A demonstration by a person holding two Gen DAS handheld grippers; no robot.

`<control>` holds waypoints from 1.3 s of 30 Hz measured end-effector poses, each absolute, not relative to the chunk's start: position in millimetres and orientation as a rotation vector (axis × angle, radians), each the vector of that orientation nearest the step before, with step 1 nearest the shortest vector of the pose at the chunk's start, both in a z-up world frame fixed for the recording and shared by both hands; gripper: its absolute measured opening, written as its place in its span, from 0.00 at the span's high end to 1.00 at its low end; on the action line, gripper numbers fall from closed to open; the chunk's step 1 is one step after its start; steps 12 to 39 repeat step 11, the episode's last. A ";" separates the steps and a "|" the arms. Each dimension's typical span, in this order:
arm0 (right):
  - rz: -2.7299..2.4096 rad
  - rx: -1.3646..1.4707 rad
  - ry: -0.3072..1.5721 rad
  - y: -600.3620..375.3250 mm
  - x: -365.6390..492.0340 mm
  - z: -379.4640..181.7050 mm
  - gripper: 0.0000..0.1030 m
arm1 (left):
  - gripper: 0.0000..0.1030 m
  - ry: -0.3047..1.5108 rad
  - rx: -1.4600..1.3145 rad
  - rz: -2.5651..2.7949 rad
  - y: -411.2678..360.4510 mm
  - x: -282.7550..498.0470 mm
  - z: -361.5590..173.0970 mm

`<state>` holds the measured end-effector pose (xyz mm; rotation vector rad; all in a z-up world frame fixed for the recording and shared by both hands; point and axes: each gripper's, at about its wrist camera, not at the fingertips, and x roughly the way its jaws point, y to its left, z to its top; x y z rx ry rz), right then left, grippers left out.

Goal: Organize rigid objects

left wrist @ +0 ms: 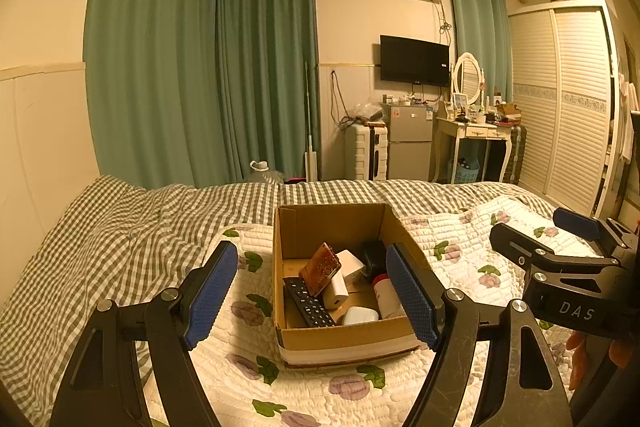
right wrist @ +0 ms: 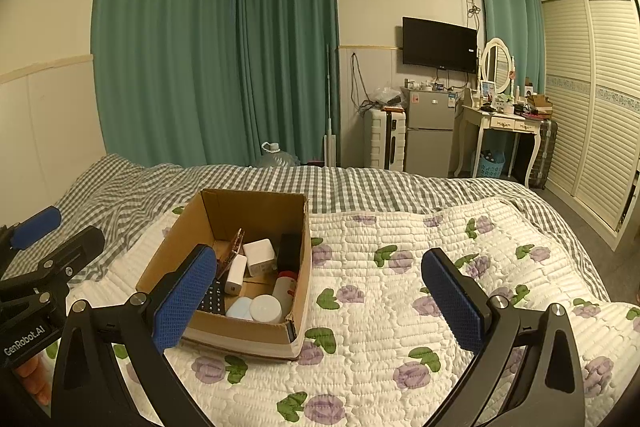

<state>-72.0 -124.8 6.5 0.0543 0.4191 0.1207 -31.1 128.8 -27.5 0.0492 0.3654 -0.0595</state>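
Observation:
An open cardboard box [left wrist: 344, 341] [right wrist: 168, 255] stands on the floral quilt. Inside lie a black remote [left wrist: 308, 301], a brown patterned card case [left wrist: 320, 269] leaning upright, white charger blocks [left wrist: 352, 265] [right wrist: 260, 257], a white earbud case [left wrist: 360, 315], a red-capped white bottle [left wrist: 386, 293] [right wrist: 286, 289] and a black object [left wrist: 372, 253]. My left gripper [left wrist: 316, 297] is open and empty, held just before the box. My right gripper [right wrist: 320, 301] is open and empty, over the quilt to the box's right.
The floral quilt [right wrist: 400, 307] covers the near bed, with a grey checked blanket [left wrist: 120, 227] behind and left. Green curtains [left wrist: 200, 67], a small fridge [right wrist: 430, 131], a white suitcase [right wrist: 386, 139], a dressing table [right wrist: 504, 125] and a louvred wardrobe [right wrist: 592, 99] line the far side.

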 end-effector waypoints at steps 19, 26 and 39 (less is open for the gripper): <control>0.121 0.046 0.427 -123.4 -69.7 4.2 0.00 | 0.23 0.378 0.067 -0.057 130.5 -27.0 -32.5; 0.121 0.046 0.427 -123.4 -69.7 4.2 0.00 | 0.23 0.378 0.067 -0.057 130.5 -27.0 -32.5; 0.121 0.046 0.427 -123.4 -69.7 4.2 0.00 | 0.23 0.378 0.067 -0.057 130.5 -27.0 -32.5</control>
